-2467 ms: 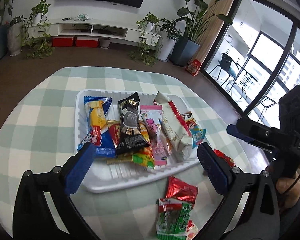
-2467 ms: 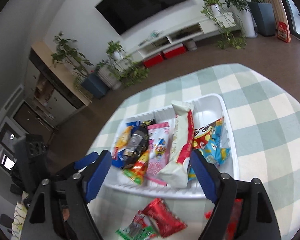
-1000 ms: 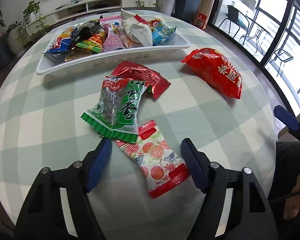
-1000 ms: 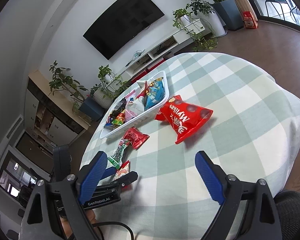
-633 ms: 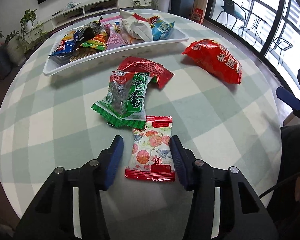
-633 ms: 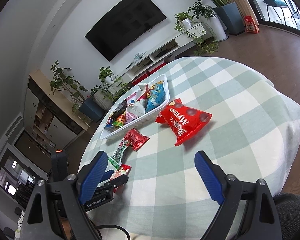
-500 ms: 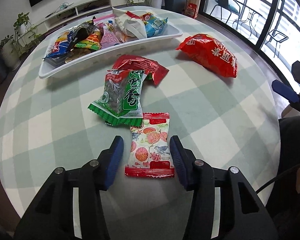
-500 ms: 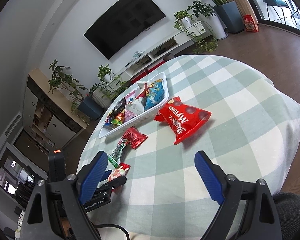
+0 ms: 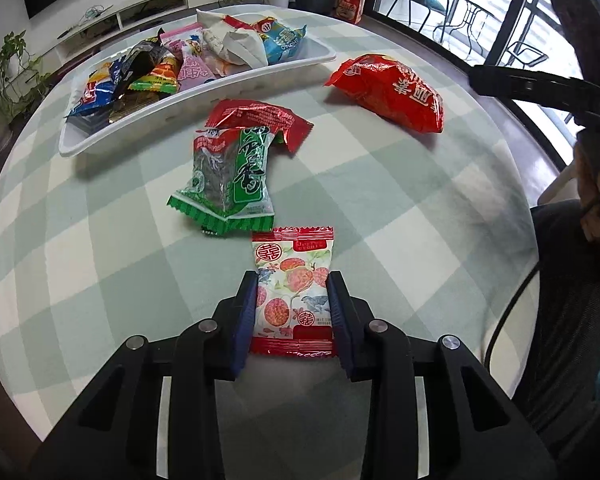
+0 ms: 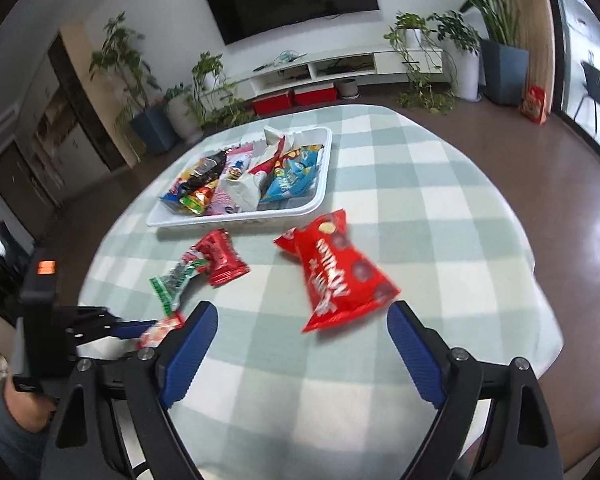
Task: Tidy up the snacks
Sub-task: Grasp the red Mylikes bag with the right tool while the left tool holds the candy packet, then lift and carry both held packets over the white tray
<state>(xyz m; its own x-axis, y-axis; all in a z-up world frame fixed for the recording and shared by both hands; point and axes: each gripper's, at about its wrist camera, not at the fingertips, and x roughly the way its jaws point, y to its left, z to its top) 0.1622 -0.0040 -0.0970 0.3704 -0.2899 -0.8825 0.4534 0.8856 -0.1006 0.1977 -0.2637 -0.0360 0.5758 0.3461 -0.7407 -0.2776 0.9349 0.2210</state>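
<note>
Left gripper closing on fruit packet at bench near edge; fingers flank its long sides, seemingly touching; squeeze gently, lift flat, carry to tray at far edge; right gripper wide open, empty, near red bag.

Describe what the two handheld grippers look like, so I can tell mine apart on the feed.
Both are black frames with ribbed blue finger pads and silver pivot bolts. The left gripper has an orange light on its body; the right gripper trails a black cable.
</note>
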